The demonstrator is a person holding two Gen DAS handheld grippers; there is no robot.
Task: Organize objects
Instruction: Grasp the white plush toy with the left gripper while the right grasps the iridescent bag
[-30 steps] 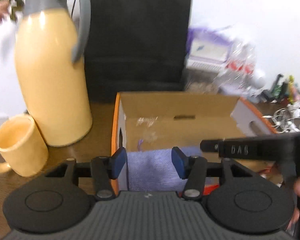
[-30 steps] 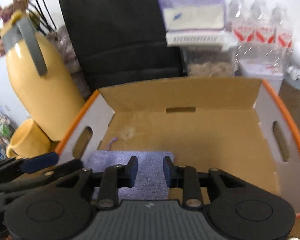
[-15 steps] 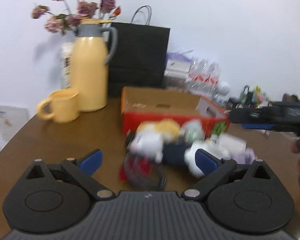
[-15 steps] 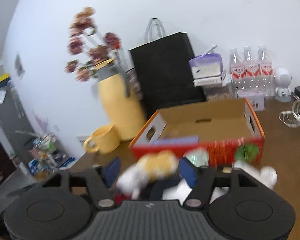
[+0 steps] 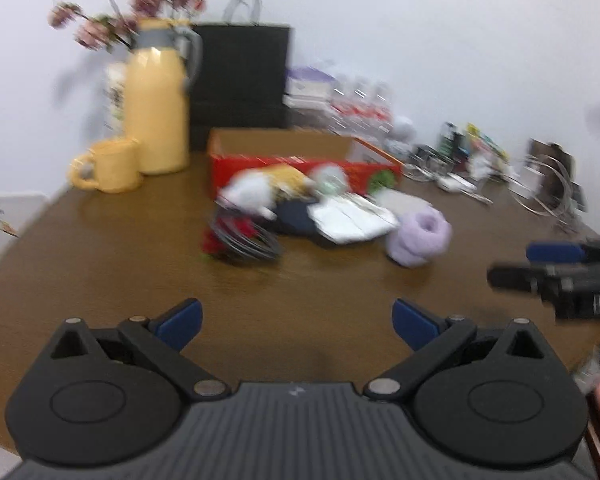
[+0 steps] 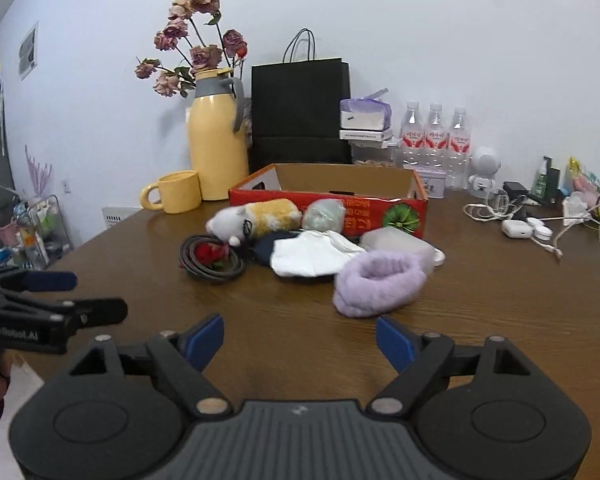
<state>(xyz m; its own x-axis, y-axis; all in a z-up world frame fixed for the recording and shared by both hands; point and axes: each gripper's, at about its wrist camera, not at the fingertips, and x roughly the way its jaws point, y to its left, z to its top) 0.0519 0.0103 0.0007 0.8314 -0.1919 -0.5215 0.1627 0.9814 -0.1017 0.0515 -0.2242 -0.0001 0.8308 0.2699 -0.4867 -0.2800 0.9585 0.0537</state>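
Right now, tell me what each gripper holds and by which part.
Nothing is held. The left gripper stands wide open over bare table; the right gripper is opening, empty, short of the purple headband.

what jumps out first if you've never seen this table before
Probably the tall yellow jug with dried roses, at the back left beside a matching yellow mug. In front of the open red cardboard box lies a heap: a plush hamster, white cloth and a fluffy purple headband.

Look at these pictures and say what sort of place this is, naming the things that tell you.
Probably a lived-in home or small office room: a brown wooden table against a white wall, holding a yellow thermos jug with dried roses, a yellow ceramic mug, and a shrink-wrapped pack of water bottles.
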